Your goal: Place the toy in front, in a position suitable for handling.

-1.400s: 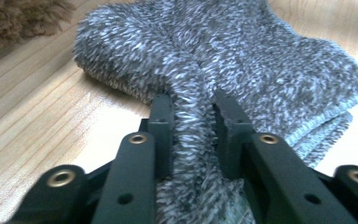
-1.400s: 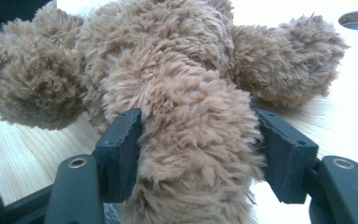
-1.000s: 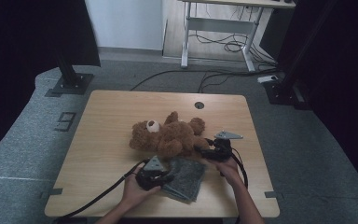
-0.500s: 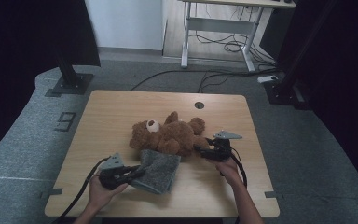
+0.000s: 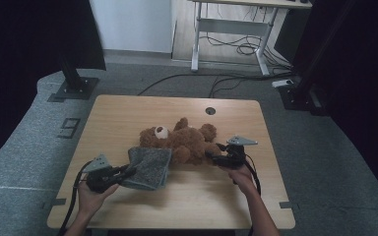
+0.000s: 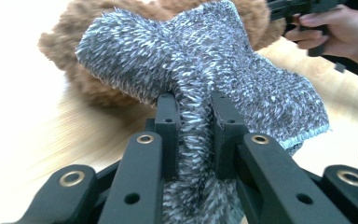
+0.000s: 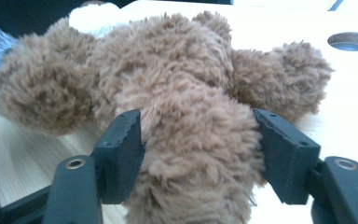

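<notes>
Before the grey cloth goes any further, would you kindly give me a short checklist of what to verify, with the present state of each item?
1. Left gripper shut on the grey cloth: ok, a fold is pinched between the jaws.
2. Cloth free of the table: not ok, in the high view its far part lies on the wood.
3. Cloth clear of the teddy bear: not ok, its far edge meets the bear.
4. Right gripper holds the bear: cannot tell; a limb fills the jaws, which have just been opening.
5. Bear lies flat on the table: ok.
</notes>
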`<state>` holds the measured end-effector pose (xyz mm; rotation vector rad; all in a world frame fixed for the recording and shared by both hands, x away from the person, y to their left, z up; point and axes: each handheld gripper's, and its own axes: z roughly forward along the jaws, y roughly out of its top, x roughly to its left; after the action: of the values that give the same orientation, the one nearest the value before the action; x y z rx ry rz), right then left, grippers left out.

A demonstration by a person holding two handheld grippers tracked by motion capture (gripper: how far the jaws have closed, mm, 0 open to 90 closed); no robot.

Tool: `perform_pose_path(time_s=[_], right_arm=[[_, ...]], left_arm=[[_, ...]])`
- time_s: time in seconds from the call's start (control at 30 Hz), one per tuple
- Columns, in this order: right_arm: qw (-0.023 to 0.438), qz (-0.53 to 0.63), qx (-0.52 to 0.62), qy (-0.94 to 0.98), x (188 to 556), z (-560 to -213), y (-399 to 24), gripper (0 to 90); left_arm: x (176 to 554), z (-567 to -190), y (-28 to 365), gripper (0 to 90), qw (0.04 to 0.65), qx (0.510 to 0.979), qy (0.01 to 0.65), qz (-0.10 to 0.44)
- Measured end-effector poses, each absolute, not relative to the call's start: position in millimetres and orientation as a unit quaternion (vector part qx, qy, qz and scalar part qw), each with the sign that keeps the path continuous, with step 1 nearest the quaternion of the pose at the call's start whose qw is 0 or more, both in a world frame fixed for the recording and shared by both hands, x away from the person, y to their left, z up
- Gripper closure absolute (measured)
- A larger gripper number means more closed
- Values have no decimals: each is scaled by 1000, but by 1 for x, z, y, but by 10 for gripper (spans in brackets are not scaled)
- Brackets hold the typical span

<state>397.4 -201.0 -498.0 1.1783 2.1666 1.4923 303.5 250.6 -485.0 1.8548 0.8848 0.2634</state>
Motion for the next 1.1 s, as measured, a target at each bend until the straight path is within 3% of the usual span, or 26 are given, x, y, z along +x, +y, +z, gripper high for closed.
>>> perform_pose_path(time_s=[0.37,0.6,1.1], right_arm=[[123,520,399,745,414,-469,-176,259],[89,465,399,786,430,-489,-154,209],[102,470,397,782,414,-510,-171,350]], left_arm=[[310,-489,280,757,509,747,410,124],[308,-487,293,757,519,732,422,130],[315,-476,290,757,543,715,421,130]])
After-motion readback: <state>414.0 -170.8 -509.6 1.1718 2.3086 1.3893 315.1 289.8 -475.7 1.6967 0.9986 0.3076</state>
